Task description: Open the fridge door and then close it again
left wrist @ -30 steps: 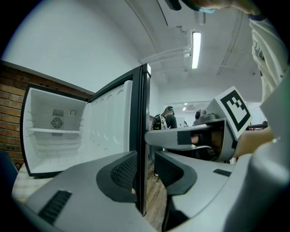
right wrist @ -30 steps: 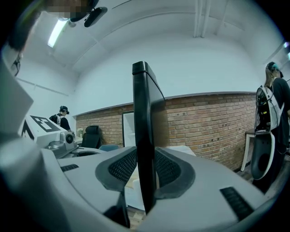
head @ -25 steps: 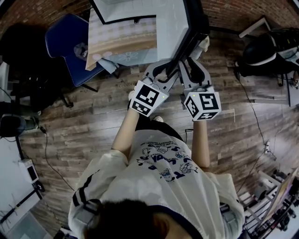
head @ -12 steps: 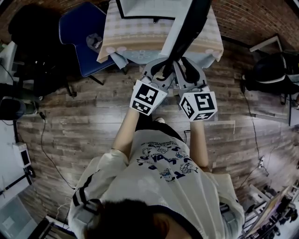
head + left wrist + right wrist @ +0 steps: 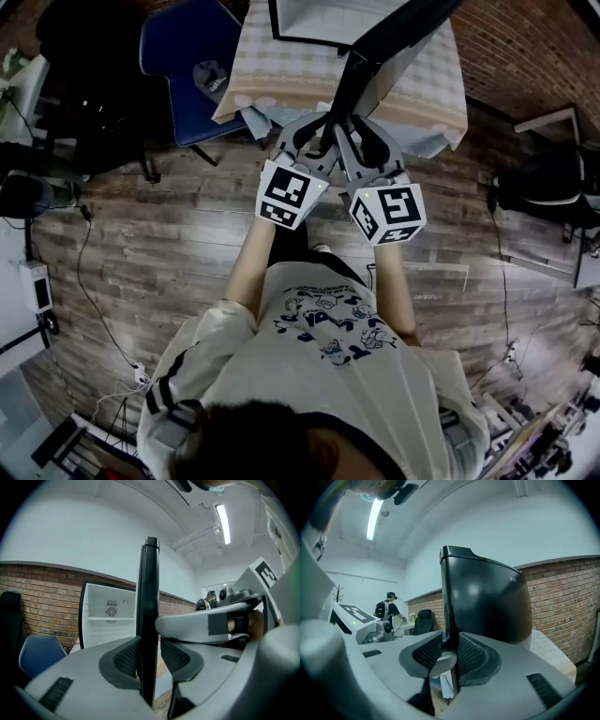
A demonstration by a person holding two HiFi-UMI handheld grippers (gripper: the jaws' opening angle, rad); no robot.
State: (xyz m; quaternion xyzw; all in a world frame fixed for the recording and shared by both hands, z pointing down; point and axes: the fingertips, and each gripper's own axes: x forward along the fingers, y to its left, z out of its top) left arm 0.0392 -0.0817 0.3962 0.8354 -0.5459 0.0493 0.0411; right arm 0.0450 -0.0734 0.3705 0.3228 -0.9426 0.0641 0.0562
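White short-sleeve tee [image 5: 375, 394], blue print [image 5: 328, 330], dark sleeve stripes [image 5: 169, 392]; left gripper [image 5: 151, 660] and right gripper [image 5: 450, 656] grey, black-and-white marker cubes [image 5: 286, 194].

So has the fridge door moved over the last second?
Yes. In the head view, the free edge of the fridge door has swung left along the checkered tablecloth, in towards the open fridge.

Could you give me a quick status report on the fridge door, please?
Both clamped on fridge door edge, left gripper and right gripper. Door open, fridge interior showing. Nearby blue chair clear of door.
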